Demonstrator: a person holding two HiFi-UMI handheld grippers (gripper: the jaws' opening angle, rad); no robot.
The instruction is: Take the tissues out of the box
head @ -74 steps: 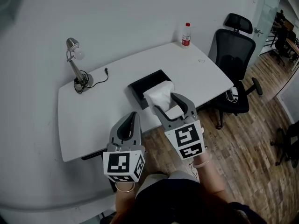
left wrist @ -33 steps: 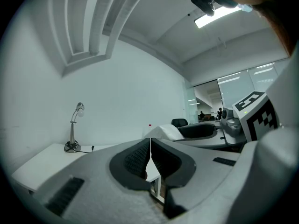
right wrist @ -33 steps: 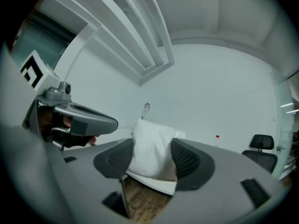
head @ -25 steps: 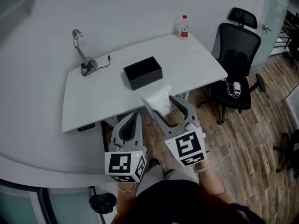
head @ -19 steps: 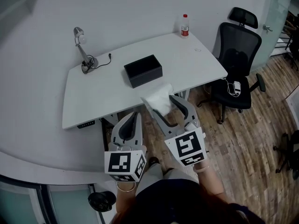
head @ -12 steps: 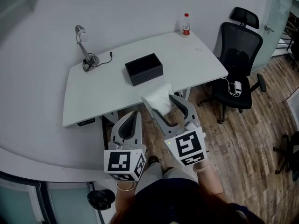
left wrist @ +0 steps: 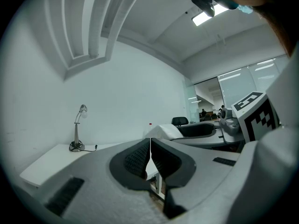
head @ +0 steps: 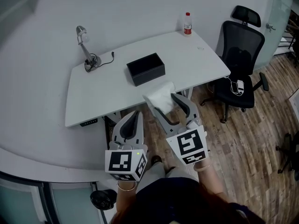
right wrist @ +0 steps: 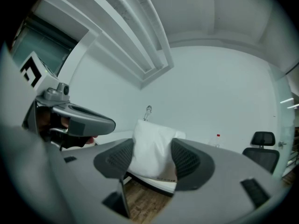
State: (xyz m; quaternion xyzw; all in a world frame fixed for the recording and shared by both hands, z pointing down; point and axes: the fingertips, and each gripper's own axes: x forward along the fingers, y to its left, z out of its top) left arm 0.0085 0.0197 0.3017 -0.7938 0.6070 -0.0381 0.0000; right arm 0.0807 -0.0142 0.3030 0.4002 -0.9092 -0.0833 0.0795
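Right gripper (head: 168,104), centre frame, clamps tissue pack (head: 160,96) well clear of black box (head: 145,69), likely finishing removal; left gripper (head: 136,115) closed, empty.

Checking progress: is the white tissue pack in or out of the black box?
Out: right gripper clamps the white tissue pack, well clear of the black box.

No word or number can be read. The left marker cube (head: 124,164) and right marker cube (head: 188,146), low in the head view, bear only black-and-white squares. The bottle (head: 188,23), top centre, has a red label too small to read. Faint marks low on the tissues (right wrist: 152,148) may be lettering.
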